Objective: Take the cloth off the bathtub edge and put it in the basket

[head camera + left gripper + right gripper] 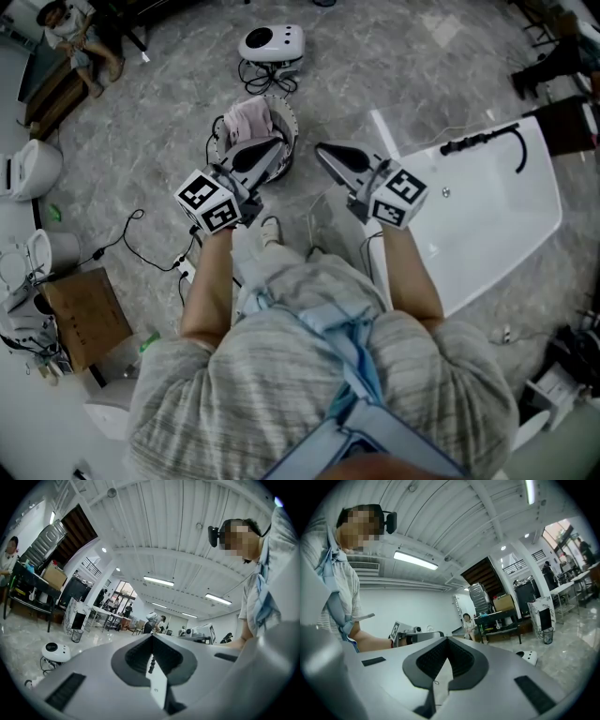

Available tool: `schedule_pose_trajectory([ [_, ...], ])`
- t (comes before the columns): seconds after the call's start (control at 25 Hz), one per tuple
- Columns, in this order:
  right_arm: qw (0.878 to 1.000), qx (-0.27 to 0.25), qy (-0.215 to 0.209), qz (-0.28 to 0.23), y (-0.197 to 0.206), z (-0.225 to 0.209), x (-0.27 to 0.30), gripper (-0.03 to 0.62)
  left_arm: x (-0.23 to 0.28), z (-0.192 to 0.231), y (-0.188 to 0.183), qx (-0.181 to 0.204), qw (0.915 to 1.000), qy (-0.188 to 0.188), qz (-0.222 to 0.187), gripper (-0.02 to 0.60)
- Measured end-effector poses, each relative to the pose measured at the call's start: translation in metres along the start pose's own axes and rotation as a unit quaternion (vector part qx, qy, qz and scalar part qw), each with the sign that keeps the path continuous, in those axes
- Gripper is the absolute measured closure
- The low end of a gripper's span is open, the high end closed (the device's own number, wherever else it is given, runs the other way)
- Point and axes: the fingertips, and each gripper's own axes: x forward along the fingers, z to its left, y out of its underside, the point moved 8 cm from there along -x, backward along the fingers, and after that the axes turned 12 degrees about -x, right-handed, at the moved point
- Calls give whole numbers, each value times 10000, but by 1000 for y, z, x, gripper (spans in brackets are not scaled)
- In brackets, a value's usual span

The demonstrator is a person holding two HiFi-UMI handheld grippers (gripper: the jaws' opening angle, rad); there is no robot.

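Note:
In the head view the pale pink cloth (248, 118) lies bunched inside the round basket (289, 122) on the grey floor. My left gripper (274, 146) is held level just over the basket's near side, jaws shut with nothing between them. My right gripper (324, 153) hangs to the right of the basket, between it and the white bathtub (487, 211), also shut and empty. The left gripper view shows the left gripper (152, 637) closed tip to tip; the right gripper view shows the same of the right gripper (446, 640).
A white round device (273, 42) with coiled cables sits beyond the basket. A black shower handle (480, 141) lies on the tub's far rim. At the left are a toilet (30, 169), a cardboard box (86, 317) and floor cables (141, 246). A person sits at the far left.

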Motion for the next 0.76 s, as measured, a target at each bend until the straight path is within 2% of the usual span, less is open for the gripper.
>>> schedule_pose_trajectory([
  [0.24, 9999, -106, -3, 0, -1, 10, -20, 591, -3, -15, 10, 92, 9999, 95, 13, 577],
  [0.76, 9998, -122, 166, 21, -2, 5, -62, 591, 20, -48, 20, -117, 9995, 261, -115, 577],
])
